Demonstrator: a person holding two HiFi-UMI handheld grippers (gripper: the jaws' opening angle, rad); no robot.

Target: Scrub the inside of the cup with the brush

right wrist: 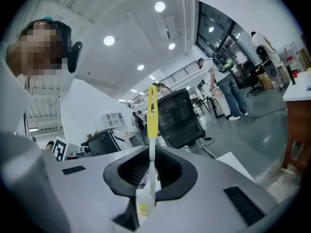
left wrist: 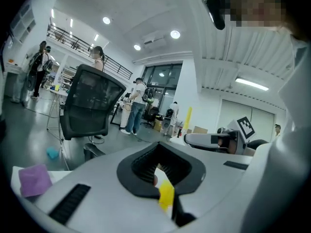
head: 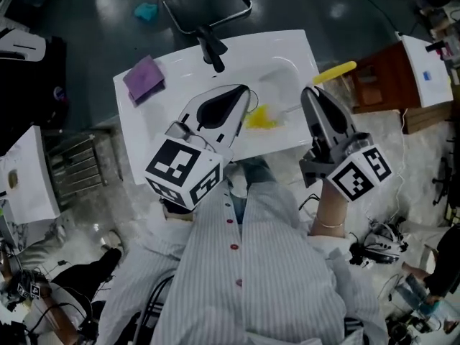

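Note:
My left gripper (head: 244, 98) is shut on a thin yellow edge, which looks like the cup (head: 260, 118). In the left gripper view that yellow piece (left wrist: 166, 194) sits pinched deep between the jaws (left wrist: 163, 178). The right gripper (head: 310, 93) is shut on the brush (head: 334, 72), whose yellow handle sticks out past the fingertips. The right gripper view has the brush (right wrist: 152, 115) upright, its white shaft clamped between the jaws (right wrist: 148, 171). The shaft runs toward the yellow cup; whether the bristles are inside it I cannot tell.
Both grippers hover over a white table (head: 144, 121) with a shallow basin; a purple cloth (head: 144, 77) lies at its left. A black office chair (head: 205, 6) stands beyond it. A brown wooden stand (head: 381, 77) is at the right. People walk in the background.

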